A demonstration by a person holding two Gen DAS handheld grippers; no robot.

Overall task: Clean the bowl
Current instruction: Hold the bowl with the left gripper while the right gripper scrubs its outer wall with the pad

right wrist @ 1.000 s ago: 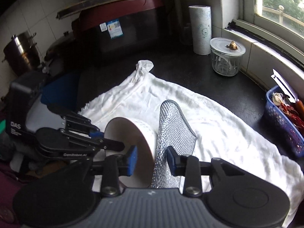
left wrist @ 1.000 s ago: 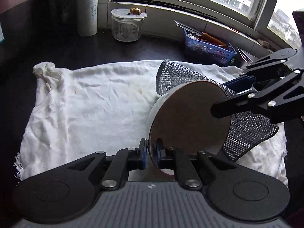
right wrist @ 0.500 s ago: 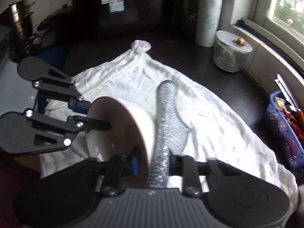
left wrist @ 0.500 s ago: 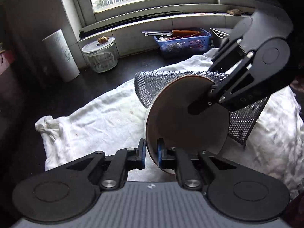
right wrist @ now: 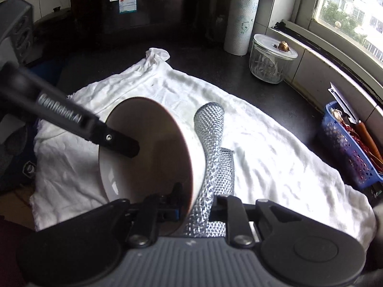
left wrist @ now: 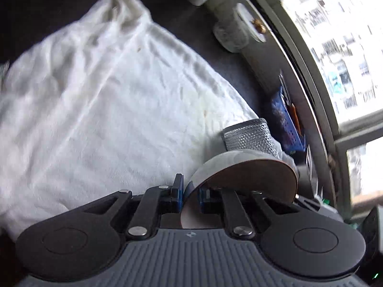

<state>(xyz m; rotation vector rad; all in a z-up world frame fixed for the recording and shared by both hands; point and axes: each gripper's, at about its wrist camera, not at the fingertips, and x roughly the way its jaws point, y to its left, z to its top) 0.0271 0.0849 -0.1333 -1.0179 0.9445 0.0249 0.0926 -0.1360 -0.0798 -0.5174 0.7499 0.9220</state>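
Note:
A bowl point(left wrist: 244, 174), white outside with a brown rim and inside, is held on its side above the white towel point(left wrist: 107, 107). My left gripper point(left wrist: 190, 193) is shut on its rim, one finger inside and one outside. In the right wrist view the bowl point(right wrist: 148, 148) opens toward the camera, with a left finger point(right wrist: 115, 141) reaching into it. My right gripper point(right wrist: 195, 205) clamps a silver mesh scouring cloth point(right wrist: 210, 129) against the bowl's rim. Its jaws are opening slightly, with cloth and rim still between them. Behind the bowl the cloth point(left wrist: 249, 136) sticks up.
The towel point(right wrist: 263, 143) covers a dark counter. A glass jar point(right wrist: 271, 62) and a paper roll point(right wrist: 241, 24) stand at the back by the window. A blue basket point(right wrist: 349, 148) of utensils sits at the right. A dark red appliance point(right wrist: 134, 4) stands at the back left.
My left gripper has rolled with the bowl, so its view is now tilted and the bowl's mouth has turned. My right gripper's jaws narrowed onto cloth and rim and sank a little.

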